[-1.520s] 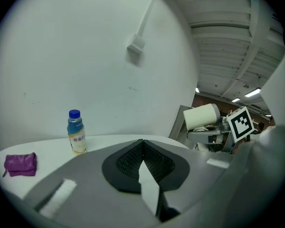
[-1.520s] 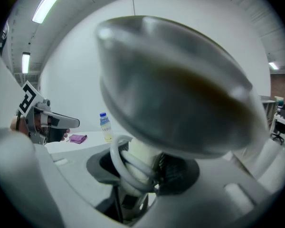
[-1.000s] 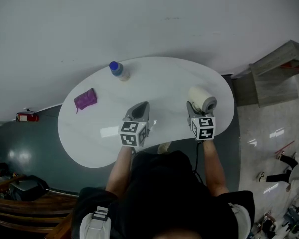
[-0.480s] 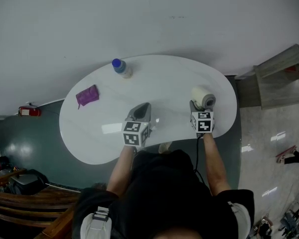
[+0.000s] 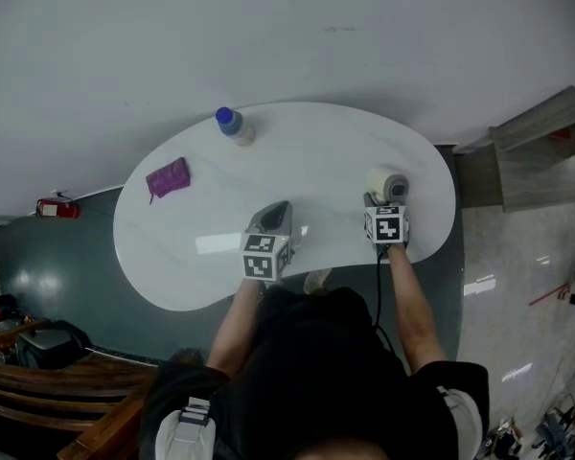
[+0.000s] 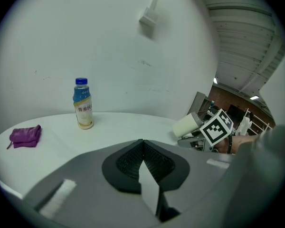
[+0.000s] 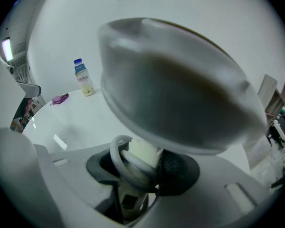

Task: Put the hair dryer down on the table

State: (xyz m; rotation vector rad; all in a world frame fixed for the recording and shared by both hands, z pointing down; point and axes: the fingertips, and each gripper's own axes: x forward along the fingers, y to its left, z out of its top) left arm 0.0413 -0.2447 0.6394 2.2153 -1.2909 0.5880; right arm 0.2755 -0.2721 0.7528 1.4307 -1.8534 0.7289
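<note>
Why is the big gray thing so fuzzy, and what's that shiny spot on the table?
Right gripper view: the hair dryer sits right against the lens, so it blurs, while the far bottle looks sharp. Head view: the glossy table mirrors a light as a bright patch beside the left gripper.

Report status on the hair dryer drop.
Left gripper shut, empty. Right gripper clamped on hair dryer handle, over right end of table; contact unclear. Bottle and purple cloth far left, nothing in the way.
</note>
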